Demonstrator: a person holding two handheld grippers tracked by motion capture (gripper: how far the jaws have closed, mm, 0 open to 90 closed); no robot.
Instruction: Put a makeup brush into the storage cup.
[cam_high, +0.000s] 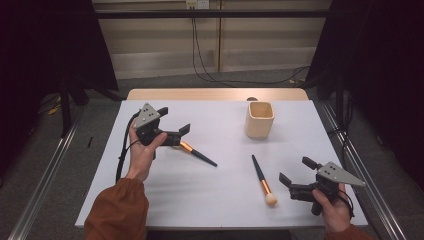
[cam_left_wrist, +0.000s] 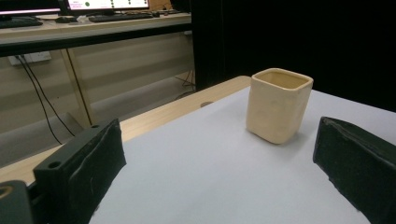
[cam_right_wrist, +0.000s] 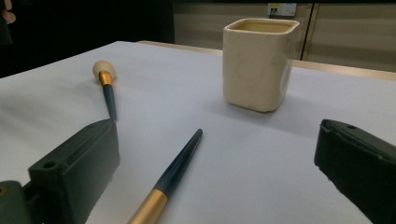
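At centre frame of the high view, two makeup brushes lie on the white worktop (cam_high: 220, 200) before a cream cup (cam_high: 259, 119): one brush (cam_high: 263, 179) rests near our right gripper (cam_high: 291, 173), the other brush (cam_high: 199, 153) lies just beside our left gripper (cam_high: 175, 121). Both grippers' jaws stand open and empty. We judge the brushes light, stiff and slim, their smooth handles prone to rolling, so the gold ferrule or mid-handle looks the surest place to pinch.
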